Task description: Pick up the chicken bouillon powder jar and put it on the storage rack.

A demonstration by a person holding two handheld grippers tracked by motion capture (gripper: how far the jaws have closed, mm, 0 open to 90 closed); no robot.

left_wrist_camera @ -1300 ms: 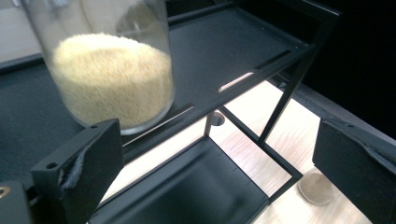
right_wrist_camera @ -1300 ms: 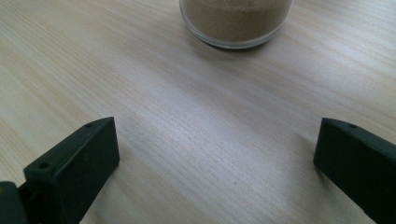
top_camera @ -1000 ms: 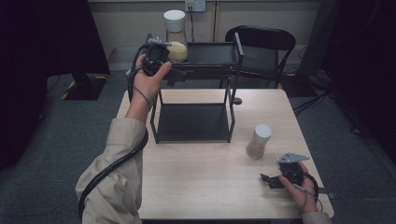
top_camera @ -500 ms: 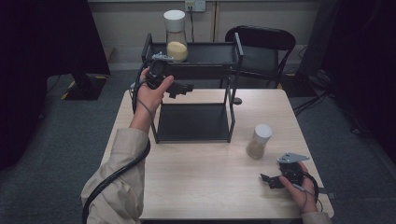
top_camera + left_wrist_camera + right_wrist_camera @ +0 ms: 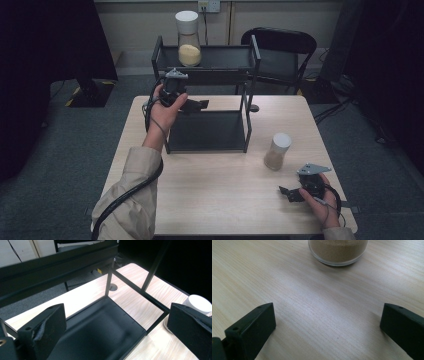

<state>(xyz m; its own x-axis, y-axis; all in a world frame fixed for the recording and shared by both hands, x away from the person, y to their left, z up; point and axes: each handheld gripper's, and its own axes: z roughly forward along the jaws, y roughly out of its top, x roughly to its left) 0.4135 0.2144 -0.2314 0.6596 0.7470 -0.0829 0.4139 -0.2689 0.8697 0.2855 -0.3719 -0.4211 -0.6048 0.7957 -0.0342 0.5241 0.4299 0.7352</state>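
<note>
Two jars are standing in this scene, well apart. One jar with a white lid [image 5: 187, 39], part-filled with pale yellow grains, is sitting on the top shelf of the black rack [image 5: 248, 80], at its far left corner. The left gripper [image 5: 196, 105] is hanging in the air just in front of and below that shelf, over the rack's lower tray, its jaws spread wide with nothing between them. In the left gripper view the dark lower tray [image 5: 100, 335] is lying between the jaws.

A second jar [image 5: 276, 151], holding brown powder under a white lid, is standing on the wooden table [image 5: 220, 200] to the right of the rack. The right gripper [image 5: 290, 194] is resting low near the table's front right corner, jaws parted and empty, pointing toward that jar; its glass base [image 5: 338, 251] is showing ahead of them.
</note>
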